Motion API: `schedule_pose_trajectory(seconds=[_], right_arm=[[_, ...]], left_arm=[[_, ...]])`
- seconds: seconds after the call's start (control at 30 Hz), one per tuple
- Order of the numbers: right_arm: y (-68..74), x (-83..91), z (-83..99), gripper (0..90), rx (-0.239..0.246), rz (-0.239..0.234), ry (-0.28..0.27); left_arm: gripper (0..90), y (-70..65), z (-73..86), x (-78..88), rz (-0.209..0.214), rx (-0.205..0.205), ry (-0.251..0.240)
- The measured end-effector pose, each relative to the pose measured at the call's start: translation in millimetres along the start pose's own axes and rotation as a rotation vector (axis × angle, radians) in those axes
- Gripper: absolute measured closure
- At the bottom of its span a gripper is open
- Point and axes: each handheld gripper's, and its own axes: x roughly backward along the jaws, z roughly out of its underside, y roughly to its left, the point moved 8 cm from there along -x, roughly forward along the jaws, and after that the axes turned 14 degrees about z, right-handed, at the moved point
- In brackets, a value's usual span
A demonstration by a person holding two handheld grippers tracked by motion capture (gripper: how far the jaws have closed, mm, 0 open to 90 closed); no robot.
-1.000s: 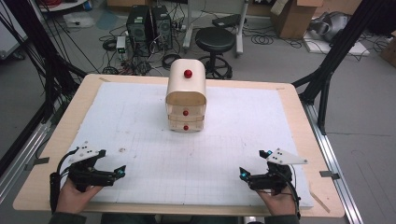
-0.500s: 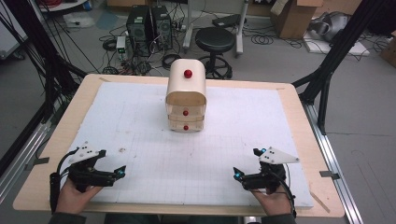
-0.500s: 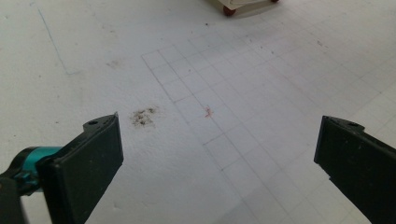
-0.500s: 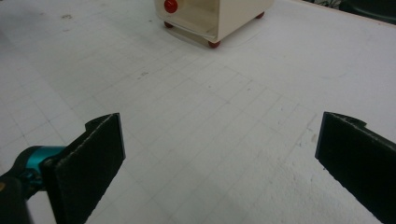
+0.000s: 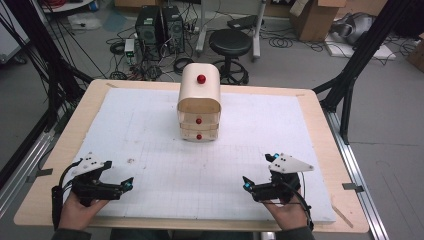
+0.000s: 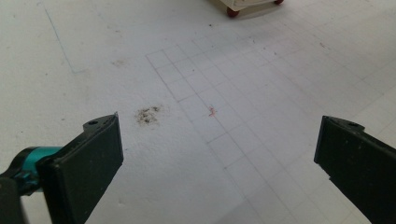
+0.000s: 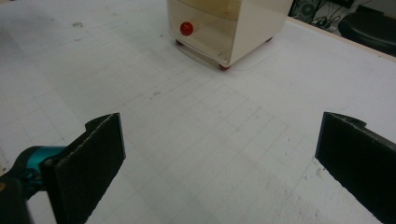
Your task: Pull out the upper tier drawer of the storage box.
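Observation:
A small cream drawer cabinet stands at the back middle of the white gridded mat. It has a red knob on top and a red knob on each of two lower drawers, both shut. My left gripper rests near the front left edge, open with nothing between its jaws. My right gripper sits near the front right, also open and empty. In the right gripper view the cabinet lies ahead with its bottom drawer knob facing me. The cabinet's foot shows far off in the left gripper view.
A brownish stain marks the mat just ahead of the left gripper. The wooden table rim frames the mat. Behind the table stand a black stool, computer towers and cables on the floor. Black frame struts rise at both sides.
My right gripper has drifted a little to the left, toward the table's middle. The left gripper and the cabinet have stayed put.

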Motion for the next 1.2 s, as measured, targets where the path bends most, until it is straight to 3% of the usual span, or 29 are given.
schedule_pose_trajectory(seconds=[0.67, 1.2], right_arm=[[19.7, -10.8, -21.0, 1.2, 0.074, 0.011, 0.000], [32.1, -23.3, -36.8, 1.2, 0.031, 0.017, -0.026]], left_arm=[[1.7, -0.3, -1.2, 1.0, 0.007, 0.001, -0.008], [1.8, -0.4, -1.9, 1.5, 0.004, 0.000, -0.009]])
